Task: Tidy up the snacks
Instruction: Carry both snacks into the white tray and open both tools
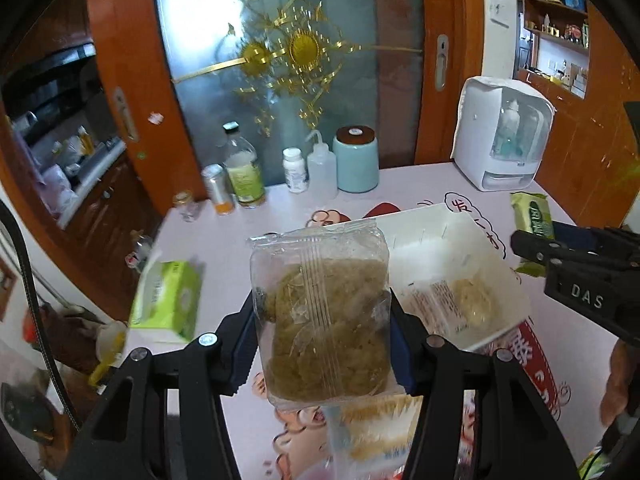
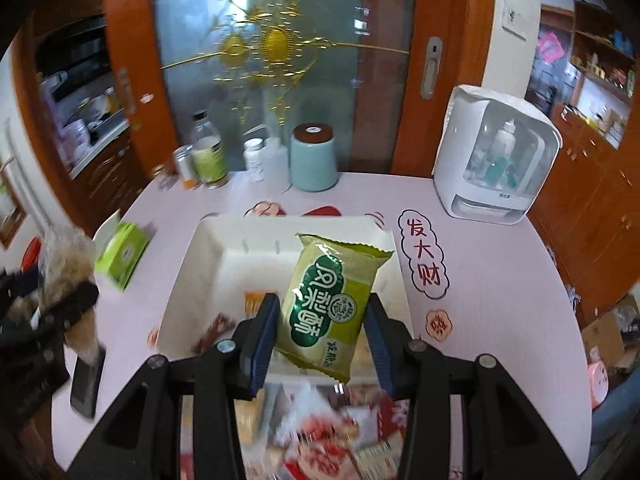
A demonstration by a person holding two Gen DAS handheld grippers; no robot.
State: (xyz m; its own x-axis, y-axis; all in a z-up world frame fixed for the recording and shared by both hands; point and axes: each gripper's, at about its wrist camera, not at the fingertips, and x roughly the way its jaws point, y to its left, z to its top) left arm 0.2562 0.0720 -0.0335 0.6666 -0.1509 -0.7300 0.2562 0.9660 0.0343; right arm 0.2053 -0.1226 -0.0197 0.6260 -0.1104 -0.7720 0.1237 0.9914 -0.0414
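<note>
My left gripper [image 1: 322,336] is shut on a clear packet of brown floss cake [image 1: 324,312], held above the table left of the white tray [image 1: 500,264]. A similar packet [image 1: 460,300] lies in the tray. My right gripper [image 2: 322,332] is shut on a green pineapple-cake packet [image 2: 332,300], held above the tray's [image 2: 188,264] near side. The right gripper also shows at the right edge of the left wrist view [image 1: 536,248], with the green packet [image 1: 532,216]. Loose snacks [image 2: 320,432] lie in front of the tray, blurred.
A green tissue box [image 1: 168,300] sits left of the tray. Bottles [image 1: 244,172], a teal jar [image 1: 356,160] and a white dispenser [image 1: 504,136] stand along the table's back by a glass door. A dark phone-like slab [image 2: 86,384] lies at the left.
</note>
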